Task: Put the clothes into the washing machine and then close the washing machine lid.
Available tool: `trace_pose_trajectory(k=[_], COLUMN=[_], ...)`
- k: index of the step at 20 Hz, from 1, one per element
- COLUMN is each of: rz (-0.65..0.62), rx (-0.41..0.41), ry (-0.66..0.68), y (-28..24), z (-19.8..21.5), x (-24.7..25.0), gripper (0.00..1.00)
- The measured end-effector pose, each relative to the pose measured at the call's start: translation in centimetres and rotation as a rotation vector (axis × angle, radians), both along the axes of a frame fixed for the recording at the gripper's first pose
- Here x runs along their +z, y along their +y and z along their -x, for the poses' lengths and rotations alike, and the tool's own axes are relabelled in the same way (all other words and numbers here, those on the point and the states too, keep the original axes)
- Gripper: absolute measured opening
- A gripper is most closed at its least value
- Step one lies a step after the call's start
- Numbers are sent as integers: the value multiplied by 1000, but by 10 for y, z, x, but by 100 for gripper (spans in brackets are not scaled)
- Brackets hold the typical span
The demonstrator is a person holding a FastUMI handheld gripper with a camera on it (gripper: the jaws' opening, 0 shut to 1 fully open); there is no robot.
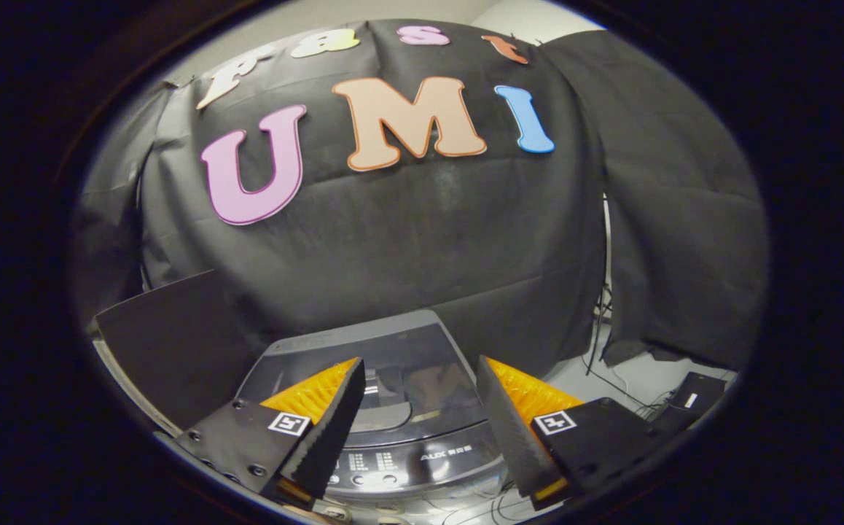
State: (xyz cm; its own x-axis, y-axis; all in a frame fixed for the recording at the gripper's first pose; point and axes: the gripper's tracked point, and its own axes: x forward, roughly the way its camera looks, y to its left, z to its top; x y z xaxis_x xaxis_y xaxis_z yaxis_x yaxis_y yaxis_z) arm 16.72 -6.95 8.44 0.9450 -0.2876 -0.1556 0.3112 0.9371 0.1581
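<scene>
A dark grey top-loading washing machine (400, 379) stands below and just ahead of my fingers, against the booth's black cloth wall. Its glossy lid (415, 364) lies flat and closed, and its control panel (407, 463) with small buttons faces me between the fingers. My gripper (419, 368) hovers above the front of the machine, open, with nothing between its two fingers (334, 408). No clothes can be seen.
A dark flat board (167, 343) leans to the left of the machine. On the pale floor to the right lie black cables (611, 372) and a small black box (695, 397). Black cloth hangs behind and to the right.
</scene>
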Motion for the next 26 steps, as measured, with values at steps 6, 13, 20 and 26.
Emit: trace_pose_trajectory(k=[6,13,20,26], rz=[80,173,262,217], rx=[57,104,120,129], ry=[-71,-166,-242,-201], y=[-3,1,3,4], z=[27,54,78,93], x=[-10,-20,-25,-57], gripper=[96,96,96,96])
